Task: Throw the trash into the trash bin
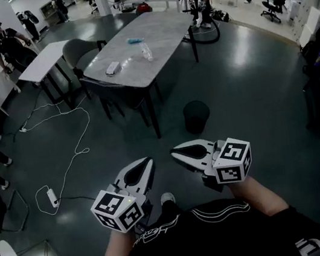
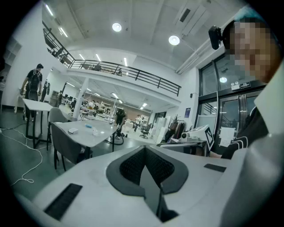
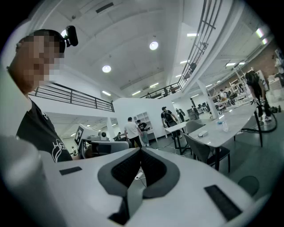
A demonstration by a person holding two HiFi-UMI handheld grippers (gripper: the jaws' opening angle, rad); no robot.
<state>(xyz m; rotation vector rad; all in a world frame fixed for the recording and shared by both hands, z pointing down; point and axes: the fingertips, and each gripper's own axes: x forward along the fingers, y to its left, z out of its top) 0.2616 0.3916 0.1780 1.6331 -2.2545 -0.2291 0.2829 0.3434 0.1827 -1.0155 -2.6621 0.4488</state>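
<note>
Left gripper (image 1: 144, 165) sits low by the body, near level, jaws closed on nothing. Right gripper (image 1: 177, 150) is just beside it in the same pose, also closed and empty. Tips angle toward each other. Bare floor ahead, cable (image 1: 78, 150) at left. Bottle (image 1: 146, 51) lies on table (image 1: 161, 29), well apart from both. Trash bin (image 1: 196, 116) stands near the table's front corner.

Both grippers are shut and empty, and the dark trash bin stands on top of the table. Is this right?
Not quite: the trash bin stands on the floor near the table, not on it, as the head view shows. The left gripper and right gripper are indeed shut and empty.
</note>
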